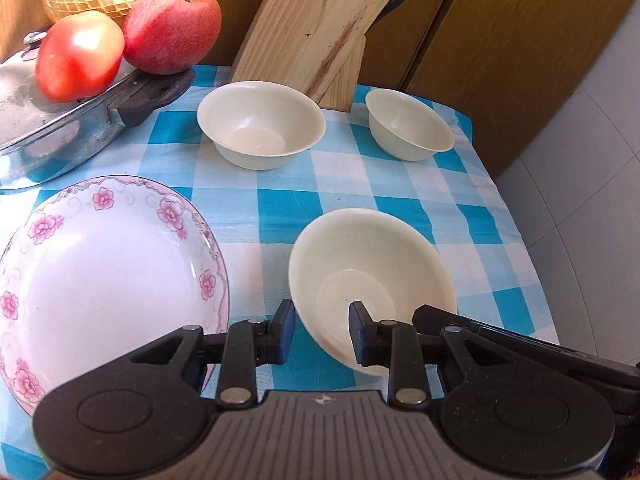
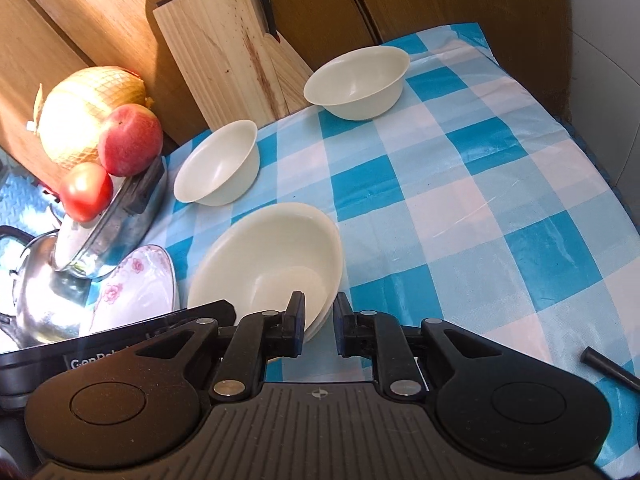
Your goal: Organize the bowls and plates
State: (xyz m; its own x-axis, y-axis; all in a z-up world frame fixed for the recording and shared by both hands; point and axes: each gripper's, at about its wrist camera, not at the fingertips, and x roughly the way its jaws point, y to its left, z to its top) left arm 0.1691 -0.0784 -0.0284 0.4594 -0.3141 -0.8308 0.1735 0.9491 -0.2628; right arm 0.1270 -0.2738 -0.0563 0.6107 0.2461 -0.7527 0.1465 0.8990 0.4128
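The left tool point(image 1: 321, 330) is straddling the near rim of the nearest bowl point(image 1: 372, 276), one finger outside and one inside, jaws partly open and not visibly pressing. The right tool point(image 2: 319, 322) is straddling the same bowl's rim too, jaws narrowly apart; whether they are pinching it I cannot tell. This bowl is sitting on the checked table point(image 1: 460, 200), just beside the flowered plate point(image 1: 104, 280), with two other bowls point(image 1: 260, 124) point(image 1: 408, 124) beyond it, near the knife block point(image 1: 320, 28).

The near rim of the cream bowl point(image 1: 372, 276) is hidden behind the fingers point(image 1: 362, 332). The flowered plate point(image 1: 104, 280), left of them, is cut off by the edge.
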